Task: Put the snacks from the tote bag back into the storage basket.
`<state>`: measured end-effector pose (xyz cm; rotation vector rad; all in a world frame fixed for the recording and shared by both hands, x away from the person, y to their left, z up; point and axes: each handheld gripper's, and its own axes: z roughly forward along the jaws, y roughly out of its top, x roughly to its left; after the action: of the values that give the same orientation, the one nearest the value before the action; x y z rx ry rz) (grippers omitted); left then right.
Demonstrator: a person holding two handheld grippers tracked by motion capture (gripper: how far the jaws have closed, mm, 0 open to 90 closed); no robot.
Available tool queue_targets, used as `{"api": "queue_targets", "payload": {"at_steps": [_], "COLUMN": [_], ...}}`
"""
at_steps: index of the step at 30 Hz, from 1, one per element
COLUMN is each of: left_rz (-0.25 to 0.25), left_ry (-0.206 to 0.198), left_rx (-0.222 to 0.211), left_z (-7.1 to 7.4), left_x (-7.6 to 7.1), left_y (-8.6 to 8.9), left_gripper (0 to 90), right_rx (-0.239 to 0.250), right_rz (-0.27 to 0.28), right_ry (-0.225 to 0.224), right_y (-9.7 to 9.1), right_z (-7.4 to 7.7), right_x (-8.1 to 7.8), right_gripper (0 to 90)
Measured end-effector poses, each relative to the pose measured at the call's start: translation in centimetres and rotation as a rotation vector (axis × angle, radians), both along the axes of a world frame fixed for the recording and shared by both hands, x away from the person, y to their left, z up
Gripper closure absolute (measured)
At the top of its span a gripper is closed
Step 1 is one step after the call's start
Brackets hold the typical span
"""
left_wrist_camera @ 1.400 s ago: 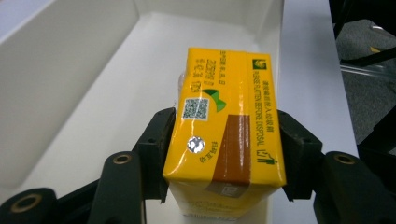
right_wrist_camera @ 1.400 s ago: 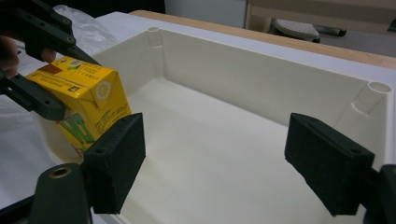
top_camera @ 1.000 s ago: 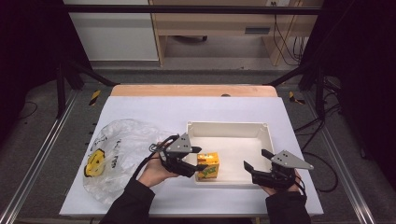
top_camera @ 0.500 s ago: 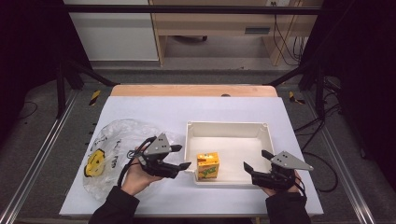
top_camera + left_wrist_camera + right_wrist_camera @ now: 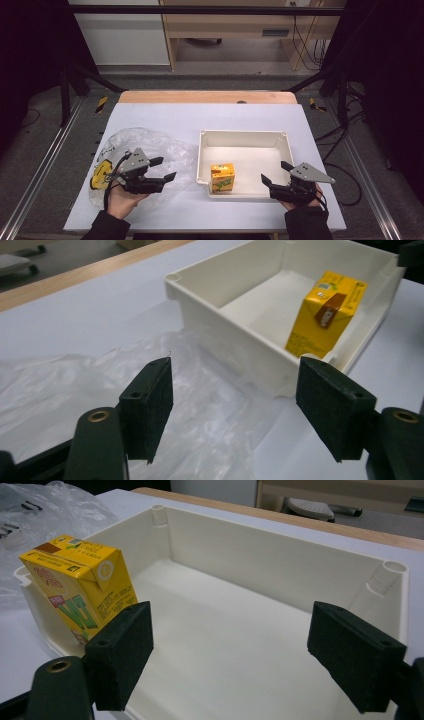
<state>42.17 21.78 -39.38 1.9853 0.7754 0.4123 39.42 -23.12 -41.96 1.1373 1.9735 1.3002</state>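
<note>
- Since a second ago, the left gripper [image 5: 167,169] has drawn away from the yellow juice carton [image 5: 222,178] and out of the white plastic tray [image 5: 244,137], moving left until it hangs over the clear plastic bag [image 5: 165,145]. Its jaws have just been opening, with nothing between them. The right gripper [image 5: 275,173] has kept its place.
- Far left on the white table [image 5: 200,117], the crumpled clear plastic bag lies flat, with a yellow and black item [image 5: 101,175] inside it near the left hand [image 5: 120,197].
- The left gripper points right toward the tray, jaws wide apart and empty; in the left gripper view its black pads [image 5: 150,405] frame bag film and the tray's near corner.
- The juice carton stands upright inside the tray, against the front wall near the tray's front-left corner, untouched by either gripper.
- The tray sits right of centre, just beside the bag's edge.
- The right gripper, in the right hand [image 5: 300,197], rests at the tray's front-right corner, jaws wide and holding nothing, pointing into the tray toward the carton.
</note>
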Motion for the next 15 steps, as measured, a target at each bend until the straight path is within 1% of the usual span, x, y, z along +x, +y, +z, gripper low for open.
{"api": "queue_targets", "payload": {"at_steps": [3,6,10,14,15], "left_rz": [0.039,0.091,0.160,0.203,0.221], "left_ry": [-0.010,-0.016,-0.030,-0.038,-0.040], "left_rx": [-0.010,-0.036,-0.044,-0.063,-0.071], "left_z": [-0.2,-0.4,-0.5,-0.7,-0.8], "left_x": [-0.5,-1.0,-1.8,-2.6,-2.9], "left_y": [1.5,3.3,5.2,7.0,7.5], "left_gripper": [30.0,30.0,29.8,28.8,28.7], "right_rx": [0.001,0.000,-0.008,-0.011,-0.011], "right_rz": [-0.006,-0.008,-0.017,-0.022,-0.023], "right_ry": [0.003,0.010,0.012,0.012,0.012], "right_y": [-0.1,-0.1,-0.2,-0.3,-0.3], "right_z": [-0.1,-0.2,-0.2,-0.3,-0.3], "right_x": [0.0,0.0,0.0,-0.1,-0.2], "right_gripper": [17.8,17.3,16.8,16.8,16.7]}}
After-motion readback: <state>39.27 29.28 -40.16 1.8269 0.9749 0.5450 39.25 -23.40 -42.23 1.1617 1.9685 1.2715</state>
